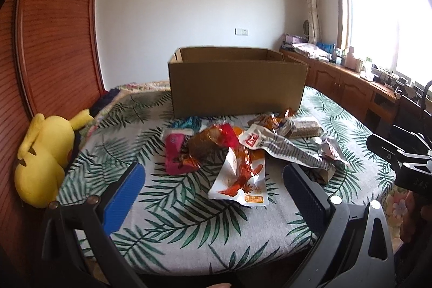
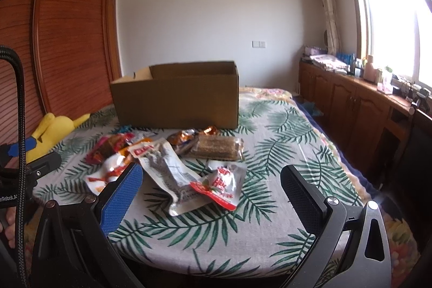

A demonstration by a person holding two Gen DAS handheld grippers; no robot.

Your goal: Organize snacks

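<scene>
A heap of snack packets (image 1: 243,147) (image 2: 172,158) lies on a leaf-print cloth in front of an open cardboard box (image 1: 237,82) (image 2: 178,96). In the heap are a pink packet (image 1: 175,153), a white and orange packet (image 1: 240,182), a long white and grey packet (image 2: 164,169), a red and white packet (image 2: 224,185) and a clear-wrapped brown bar (image 2: 218,149). My left gripper (image 1: 213,180) is open, low and short of the heap. My right gripper (image 2: 210,180) is open too, with the red and white packet lying between and beyond its fingertips.
A yellow plush toy (image 1: 43,158) (image 2: 51,131) lies at the cloth's left edge by a wooden wardrobe (image 1: 54,31). Low wooden cabinets (image 2: 359,104) with clutter on top run under the window at right. The leaf-print cloth (image 2: 283,153) is bare right of the heap.
</scene>
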